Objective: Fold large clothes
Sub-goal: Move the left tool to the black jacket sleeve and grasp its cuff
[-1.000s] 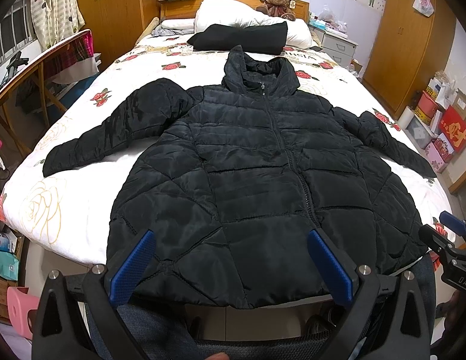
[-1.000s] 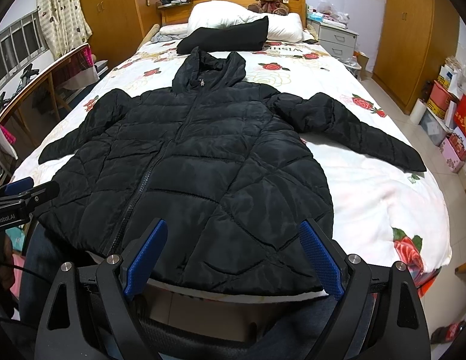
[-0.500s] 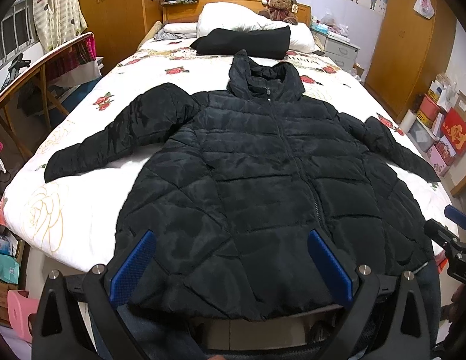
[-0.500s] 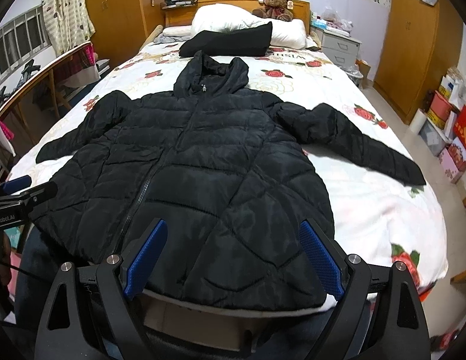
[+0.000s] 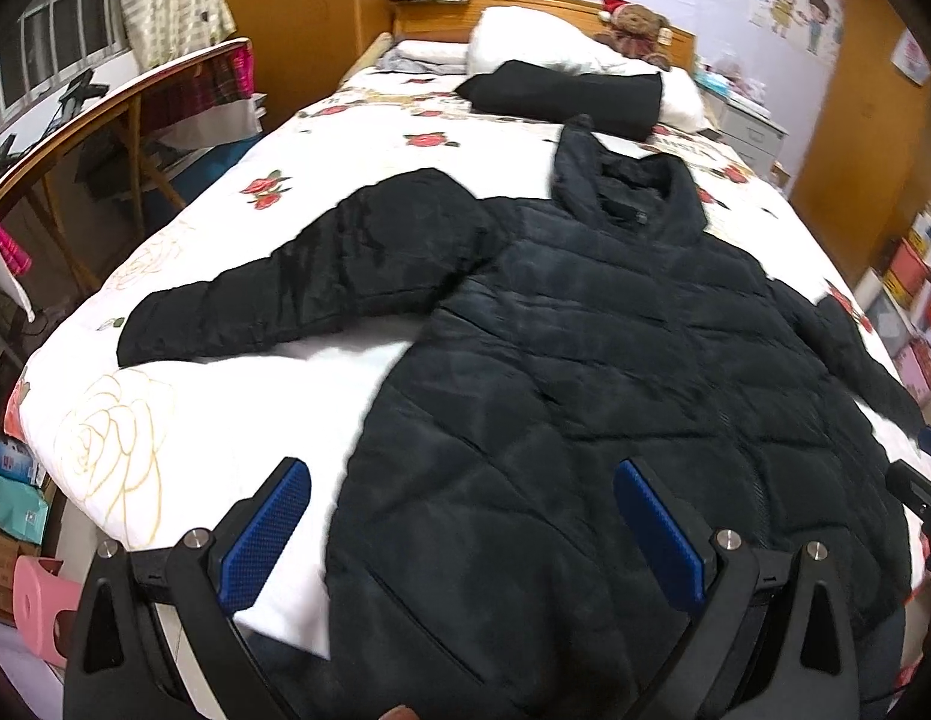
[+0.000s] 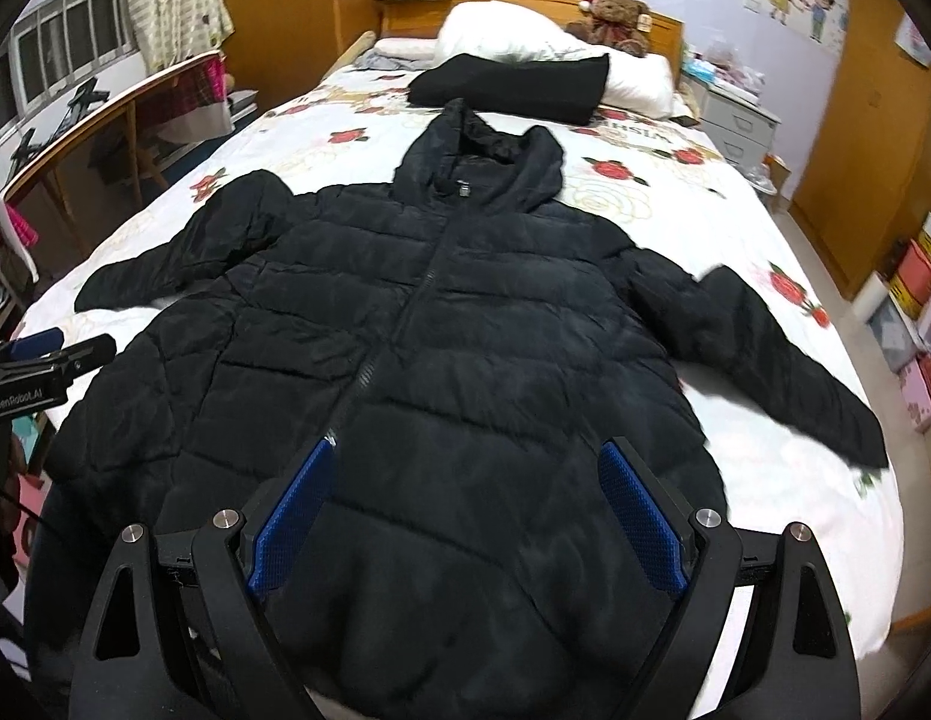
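A black puffer jacket [image 6: 441, 360] lies flat and zipped, front side up, on a bed [image 6: 765, 480] with a white rose-print cover. Its hood points toward the headboard, both sleeves are spread out to the sides, and its hem hangs at the near edge of the bed.

The left gripper [image 5: 462, 531] hovers low over the jacket's lower left part, its two blue-padded fingers wide apart and holding nothing. The right gripper [image 6: 468, 519] hovers over the lower middle of the jacket, fingers likewise wide apart and empty.

At the head of the bed are one folded black garment [image 6: 513, 87], white pillows [image 6: 525, 33] and one teddy bear [image 6: 615, 21]. Boxes [image 6: 912, 294] are stacked by the right wall; their contents cannot be made out.
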Tool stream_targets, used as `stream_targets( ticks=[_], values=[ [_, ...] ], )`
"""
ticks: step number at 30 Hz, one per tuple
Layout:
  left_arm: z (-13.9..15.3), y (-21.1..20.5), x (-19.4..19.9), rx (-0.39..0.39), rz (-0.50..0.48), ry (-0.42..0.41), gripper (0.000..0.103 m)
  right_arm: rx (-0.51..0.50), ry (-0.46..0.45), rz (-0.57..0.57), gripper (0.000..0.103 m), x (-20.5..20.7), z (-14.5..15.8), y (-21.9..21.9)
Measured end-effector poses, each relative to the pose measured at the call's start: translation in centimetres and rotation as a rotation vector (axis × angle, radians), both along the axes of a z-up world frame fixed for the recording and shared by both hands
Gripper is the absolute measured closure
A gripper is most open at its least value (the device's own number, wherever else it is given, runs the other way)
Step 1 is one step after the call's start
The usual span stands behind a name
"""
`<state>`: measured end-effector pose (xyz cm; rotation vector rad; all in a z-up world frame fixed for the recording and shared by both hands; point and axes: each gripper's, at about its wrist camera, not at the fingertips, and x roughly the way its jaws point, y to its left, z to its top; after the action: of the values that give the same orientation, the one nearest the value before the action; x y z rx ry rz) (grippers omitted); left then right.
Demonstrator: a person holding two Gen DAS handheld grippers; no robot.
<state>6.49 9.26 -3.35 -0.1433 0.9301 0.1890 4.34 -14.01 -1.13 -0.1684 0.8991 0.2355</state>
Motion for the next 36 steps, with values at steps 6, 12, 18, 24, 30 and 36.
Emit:
stream_targets(
  ticks=[6,12,18,24,30,36],
  values=[
    [-1.0,4.1,2.0,-0.022,0.073,0.004,0.002,0.007,0.015,0.064,0.013,3.3,-0.9,3.2],
    [-2.9,8.5,3.7,-0.043,0.189,0.034,0.009,0.006,0.030,0.120,0.013,6.0,-1.8,6.1],
    [-4.9,12.7,5.3,-0.105,0.253,0.048,0.009,-0.001,0.043,0.166,0.013,8.4,-2.6,8.7],
    [-6.9,18.5,6.1,-0.173,0.395,0.041,0.013,-0.009,0.051,0.185,0.013,9.9,-3.4,10.4],
    [-9.2,24.0,6.5,-0.252,0.562,0.023,0.018,-0.025,0.063,0.179,0.013,11.0,-4.5,11.1],
    [-11.8,27.5,7.0,-0.286,0.668,0.011,0.028,-0.084,0.076,0.153,0.013,11.7,-5.6,10.9]
  ],
)
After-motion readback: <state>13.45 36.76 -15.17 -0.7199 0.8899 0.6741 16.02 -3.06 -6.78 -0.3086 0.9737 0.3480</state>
